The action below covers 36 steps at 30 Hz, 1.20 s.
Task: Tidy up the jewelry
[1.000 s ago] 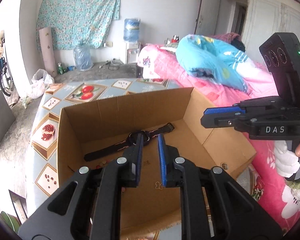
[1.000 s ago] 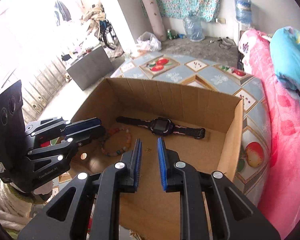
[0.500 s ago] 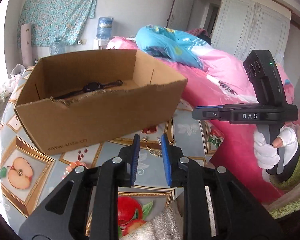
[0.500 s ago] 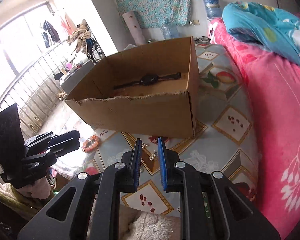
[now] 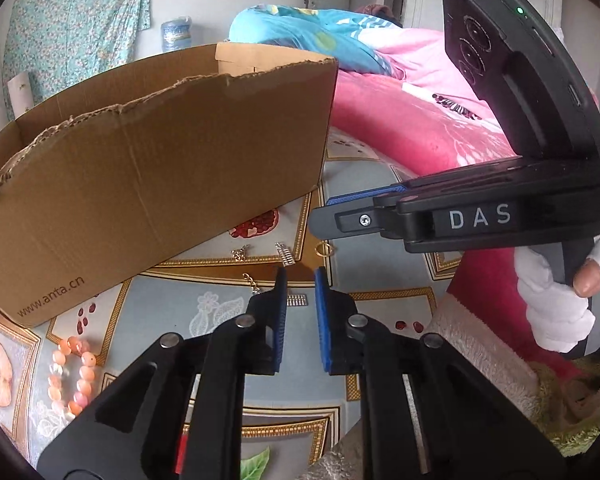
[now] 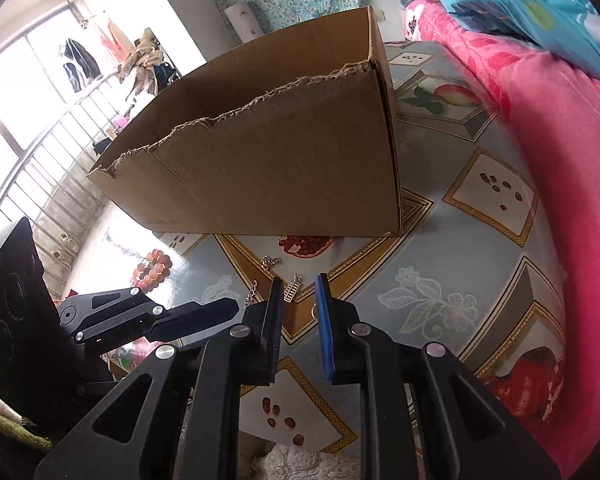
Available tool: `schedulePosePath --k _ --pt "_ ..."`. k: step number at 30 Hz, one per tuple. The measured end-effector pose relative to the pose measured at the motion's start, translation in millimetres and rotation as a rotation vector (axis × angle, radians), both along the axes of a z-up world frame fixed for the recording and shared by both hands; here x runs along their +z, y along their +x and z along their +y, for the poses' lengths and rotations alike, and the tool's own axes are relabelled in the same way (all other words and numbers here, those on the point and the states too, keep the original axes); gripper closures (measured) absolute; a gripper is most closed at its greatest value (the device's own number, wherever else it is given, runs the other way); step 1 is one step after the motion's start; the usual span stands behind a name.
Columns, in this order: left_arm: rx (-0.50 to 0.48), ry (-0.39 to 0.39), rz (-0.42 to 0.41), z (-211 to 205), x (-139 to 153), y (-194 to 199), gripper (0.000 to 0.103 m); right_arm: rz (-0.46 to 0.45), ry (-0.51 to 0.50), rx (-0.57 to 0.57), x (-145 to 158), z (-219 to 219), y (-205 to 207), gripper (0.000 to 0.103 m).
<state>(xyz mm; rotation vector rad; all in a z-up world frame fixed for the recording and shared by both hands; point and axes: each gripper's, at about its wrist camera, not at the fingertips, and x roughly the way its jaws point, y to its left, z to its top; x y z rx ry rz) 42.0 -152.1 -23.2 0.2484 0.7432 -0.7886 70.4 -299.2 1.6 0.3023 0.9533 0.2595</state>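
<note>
left gripper (image 5: 300,276): closing, nothing pinched | right gripper (image 6: 299,284): narrowly spread, nothing pinched | silver earrings (image 5: 285,254): laid beside cardboard box (image 5: 152,184) on desk (image 5: 380,272)

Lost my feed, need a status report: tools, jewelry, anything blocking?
Left tool closing, nothing between; right tool narrow, empty. Silver charms, gold ring, bead bracelet loose on tablecloth. Cardboard box behind them; path clear.

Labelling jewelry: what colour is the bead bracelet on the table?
Orange-pink, some clear beads; bead bracelet shows best in the left wrist view.
</note>
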Motion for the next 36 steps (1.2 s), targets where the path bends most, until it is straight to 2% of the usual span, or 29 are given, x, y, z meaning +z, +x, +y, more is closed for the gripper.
schedulePosePath --k 4,9,16,20,25,29,36 --pt "-0.028 0.033 0.015 -7.1 -7.8 0.1 0.101 0.011 0.007 -0.003 -4.5 -2.7 -0.4 0.086" --pt "-0.023 0.033 0.056 -3.7 -9.0 0.2 0.103 0.011 0.014 -0.007 -7.6 -5.8 -3.1 0.086" --pt "0.023 0.062 0.066 11.4 -5.8 2.0 0.103 0.003 0.004 0.003 -7.1 -3.4 -8.8 0.086" --pt "0.011 0.02 0.049 13.0 1.4 2.0 0.103 -0.005 0.01 -0.005 -5.8 -5.0 -9.3 0.086" --pt "-0.027 -0.011 0.032 -3.9 0.8 7.6 0.103 0.002 0.021 -0.013 -7.8 -7.0 -8.6 0.086" --pt "-0.037 0.032 0.055 -10.9 -8.9 10.0 0.103 0.002 0.017 -0.011 -7.6 -6.3 -9.8 0.086" --pt "0.025 0.021 0.109 13.6 -6.8 11.9 0.103 0.007 0.022 0.003 -10.2 -2.4 -8.1 0.086"
